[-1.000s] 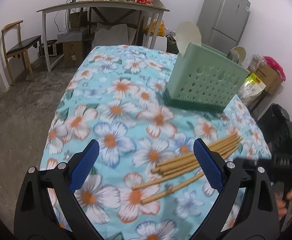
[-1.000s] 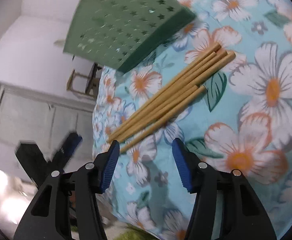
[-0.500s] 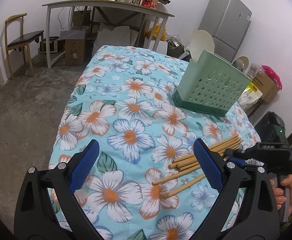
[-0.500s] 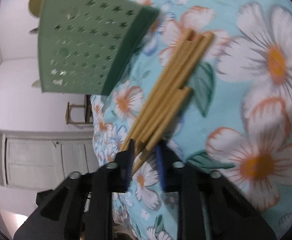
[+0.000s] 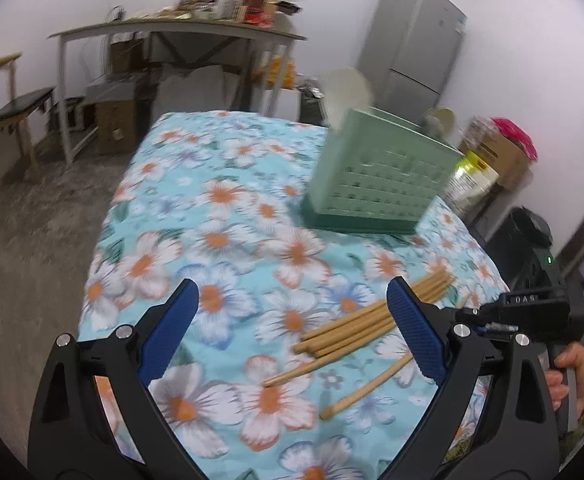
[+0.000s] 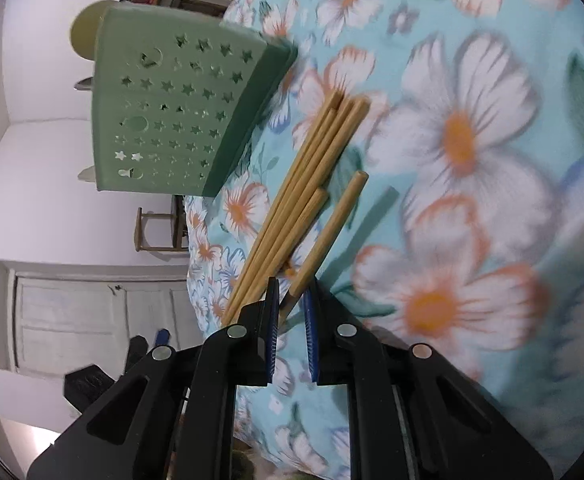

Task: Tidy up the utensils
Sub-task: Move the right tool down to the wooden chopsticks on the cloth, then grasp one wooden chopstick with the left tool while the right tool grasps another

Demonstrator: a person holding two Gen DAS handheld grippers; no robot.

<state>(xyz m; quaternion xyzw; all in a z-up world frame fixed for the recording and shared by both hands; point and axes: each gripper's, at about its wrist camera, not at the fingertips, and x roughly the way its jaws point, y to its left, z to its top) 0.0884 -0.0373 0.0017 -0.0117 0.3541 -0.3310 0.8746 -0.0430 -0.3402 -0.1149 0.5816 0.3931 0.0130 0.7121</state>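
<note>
Several bamboo chopsticks (image 5: 352, 326) lie in a loose bundle on the floral tablecloth (image 5: 220, 208), in front of a green perforated utensil holder (image 5: 376, 184). My right gripper (image 6: 292, 304) is shut on the near end of one chopstick (image 6: 328, 232), which is angled away from the bundle (image 6: 304, 184) and casts a shadow on the cloth. The holder (image 6: 172, 112) stands just beyond the bundle. My left gripper (image 5: 292, 328) hovers open and empty over the cloth, left of the chopsticks. A hand (image 5: 572, 368) holds the right gripper (image 5: 484, 320) at the table's right edge.
A pale round-headed utensil (image 5: 346, 92) rises behind the holder. Beyond the table stand a cluttered long table (image 5: 180, 28), a grey fridge (image 5: 416, 48), a wooden chair (image 5: 8, 108) and boxes. A black bin (image 5: 528, 228) sits off the right edge. The table's edges drop to concrete floor.
My right gripper has shut on one chopstick's end and swung it apart from the bundle. The left gripper stays open; its view shifted a little.
</note>
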